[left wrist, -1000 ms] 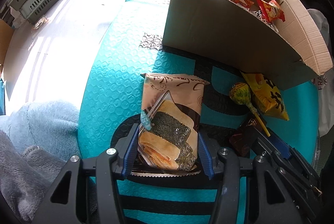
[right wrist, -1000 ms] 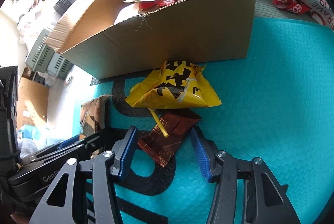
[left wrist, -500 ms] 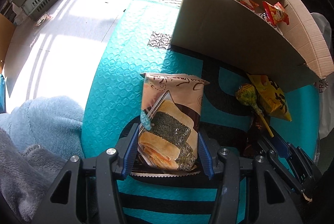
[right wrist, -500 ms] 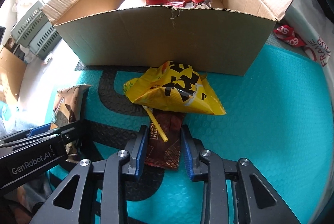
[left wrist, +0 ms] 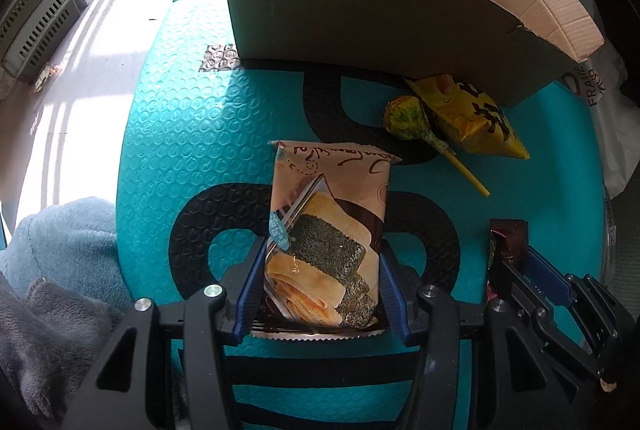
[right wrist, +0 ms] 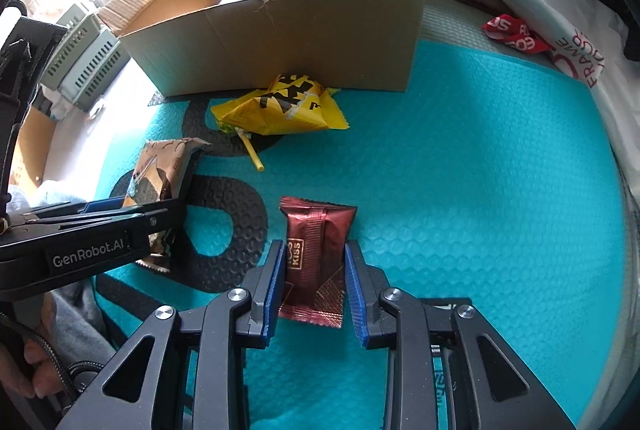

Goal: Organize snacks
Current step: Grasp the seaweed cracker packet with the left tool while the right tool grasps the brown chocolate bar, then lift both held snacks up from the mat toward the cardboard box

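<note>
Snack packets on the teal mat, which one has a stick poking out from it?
The green-wrapped lollipop, lying against the yellow packet in front of the cardboard box. Its yellow stick points across the mat; the others are flat sealed packets.

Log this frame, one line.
left hand-held gripper: holds seaweed snack pack | right hand-held gripper: holds brown chocolate packet | box: open

Teal bubble-textured mat (right wrist: 460,169) with black stripes; yellow-and-black packet (right wrist: 284,105); maroon wrapper (right wrist: 316,254).
</note>
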`<state>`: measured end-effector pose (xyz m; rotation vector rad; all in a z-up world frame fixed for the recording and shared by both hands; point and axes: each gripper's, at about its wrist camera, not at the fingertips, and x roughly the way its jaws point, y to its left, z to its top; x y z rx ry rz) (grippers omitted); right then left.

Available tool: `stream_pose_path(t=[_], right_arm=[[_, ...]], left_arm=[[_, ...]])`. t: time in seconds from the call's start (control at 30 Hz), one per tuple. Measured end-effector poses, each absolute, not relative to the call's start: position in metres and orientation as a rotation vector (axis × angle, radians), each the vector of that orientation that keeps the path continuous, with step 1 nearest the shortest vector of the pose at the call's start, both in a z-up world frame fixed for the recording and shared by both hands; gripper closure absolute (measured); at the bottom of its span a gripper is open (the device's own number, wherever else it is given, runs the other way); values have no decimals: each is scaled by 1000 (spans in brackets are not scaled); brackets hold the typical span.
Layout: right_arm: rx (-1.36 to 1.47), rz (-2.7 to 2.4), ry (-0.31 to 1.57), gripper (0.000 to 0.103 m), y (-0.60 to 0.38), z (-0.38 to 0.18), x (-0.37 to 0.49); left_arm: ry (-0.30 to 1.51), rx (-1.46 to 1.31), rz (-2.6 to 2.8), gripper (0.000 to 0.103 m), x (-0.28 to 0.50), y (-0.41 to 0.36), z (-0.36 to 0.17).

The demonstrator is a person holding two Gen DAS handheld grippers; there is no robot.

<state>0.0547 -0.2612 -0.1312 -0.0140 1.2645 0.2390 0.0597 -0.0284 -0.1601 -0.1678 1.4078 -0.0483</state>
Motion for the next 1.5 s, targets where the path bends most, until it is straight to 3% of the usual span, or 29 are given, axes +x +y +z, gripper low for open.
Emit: stream_pose_path(t=[0.33, 0.4, 0.47, 0.57, 0.63, 0.67, 1.5], right_arm=[[33, 225, 1284, 71, -273, -137, 37], [28, 225, 1290, 70, -275, -139, 37], [13, 228, 1292, 70, -271, -141, 40], [2, 233, 1283, 70, -267, -143, 40], [4, 233, 1276, 71, -263, -144, 40], [9, 234, 1272, 72, -265, -143, 39], [139, 341, 1224, 75, -276, -100, 11]], left_arm=[[1435, -99, -63, 50, 64, -42, -168], [1438, -80, -66, 47, 67, -56, -164], [1440, -66, -87, 35, 69, -70, -169], [1428, -44, -87, 34, 68, -79, -171], [1419, -42, -76, 39, 68, -84, -164], [1412, -38, -56, 52, 67, -84, -161], [1298, -79, -86, 53, 23, -103, -96]])
